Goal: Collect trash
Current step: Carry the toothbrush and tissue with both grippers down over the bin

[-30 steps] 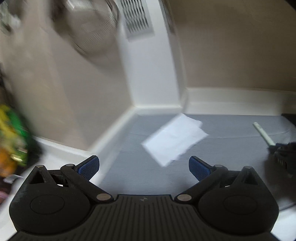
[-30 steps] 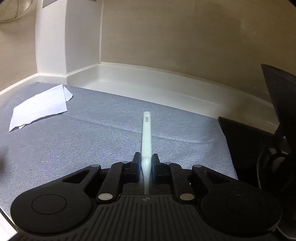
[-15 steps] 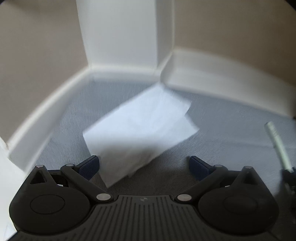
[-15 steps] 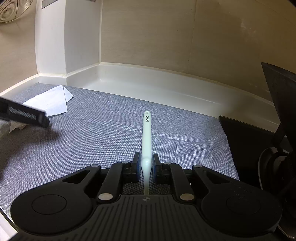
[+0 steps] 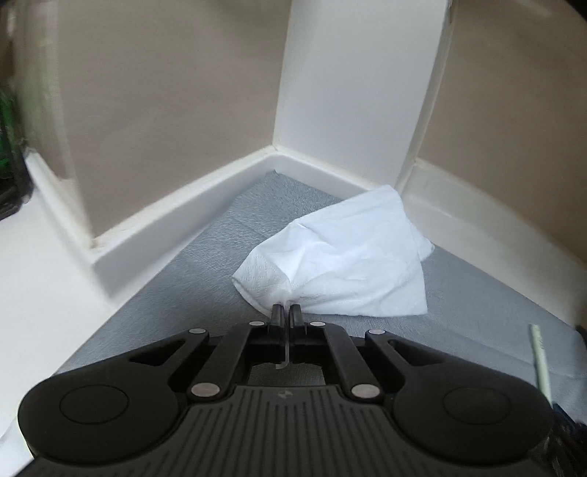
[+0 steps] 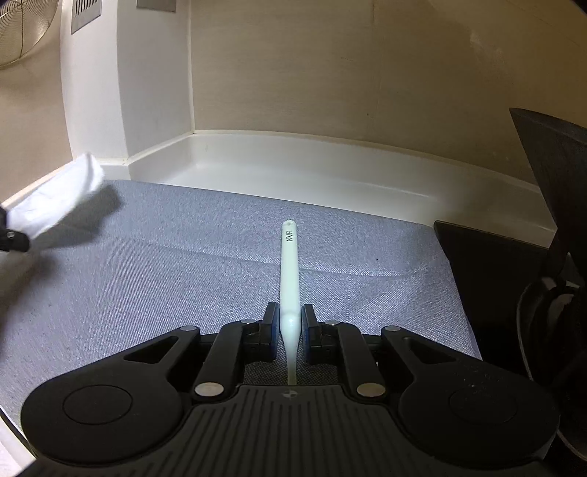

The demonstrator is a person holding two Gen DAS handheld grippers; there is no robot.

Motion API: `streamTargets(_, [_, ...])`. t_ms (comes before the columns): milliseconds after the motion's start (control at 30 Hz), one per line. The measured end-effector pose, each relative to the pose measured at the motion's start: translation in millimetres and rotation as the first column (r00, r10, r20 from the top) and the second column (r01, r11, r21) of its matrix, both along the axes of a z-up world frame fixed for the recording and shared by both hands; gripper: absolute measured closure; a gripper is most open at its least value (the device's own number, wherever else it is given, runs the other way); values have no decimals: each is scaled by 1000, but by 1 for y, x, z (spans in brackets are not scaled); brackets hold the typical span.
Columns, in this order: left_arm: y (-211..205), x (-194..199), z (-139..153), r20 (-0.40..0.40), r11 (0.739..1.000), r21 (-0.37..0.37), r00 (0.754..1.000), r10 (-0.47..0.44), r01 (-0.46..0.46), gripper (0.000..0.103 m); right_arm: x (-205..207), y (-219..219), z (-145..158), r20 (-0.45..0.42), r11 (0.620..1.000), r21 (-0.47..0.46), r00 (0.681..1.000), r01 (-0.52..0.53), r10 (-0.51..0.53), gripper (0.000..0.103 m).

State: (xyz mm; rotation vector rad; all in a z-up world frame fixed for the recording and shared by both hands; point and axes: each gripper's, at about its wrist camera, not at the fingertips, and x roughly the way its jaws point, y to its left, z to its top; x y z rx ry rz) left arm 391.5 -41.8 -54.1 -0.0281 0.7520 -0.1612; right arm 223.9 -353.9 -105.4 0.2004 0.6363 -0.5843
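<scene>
A white paper napkin (image 5: pixel 341 264) hangs by its near edge from my left gripper (image 5: pixel 286 312), which is shut on it; the napkin is lifted off the grey mat (image 5: pixel 183 293) near the wall corner. The right wrist view shows the same napkin (image 6: pixel 55 198) at the far left, raised above the mat. My right gripper (image 6: pixel 290 323) is shut on a white plastic stick (image 6: pixel 289 271) marked NVR, which points forward over the grey mat (image 6: pixel 183 275). The stick (image 5: pixel 541 359) also shows at the right edge of the left wrist view.
White baseboard (image 6: pixel 330 165) and beige walls close off the mat at the back and left. A white column (image 5: pixel 352 91) stands in the corner. A dark box-like object (image 6: pixel 491 271) and a dark chair-like shape (image 6: pixel 550 165) sit at the right. A wire fan (image 6: pixel 22 29) is upper left.
My left gripper moved in on the napkin, shut on its near edge and raised it from the mat. The right gripper and its stick kept still.
</scene>
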Motion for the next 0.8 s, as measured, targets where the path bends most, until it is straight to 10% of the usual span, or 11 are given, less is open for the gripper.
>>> streamTargets(367, [64,-130,43,117,997,72,993,22,-30,102,-10,15,12,134,996,-15,987,-92,93,90])
streamTargets(800, [172,-297,47,-2,996,38,997,78,-78,102,-52,60,42,162,968,47,958,-246,235,90])
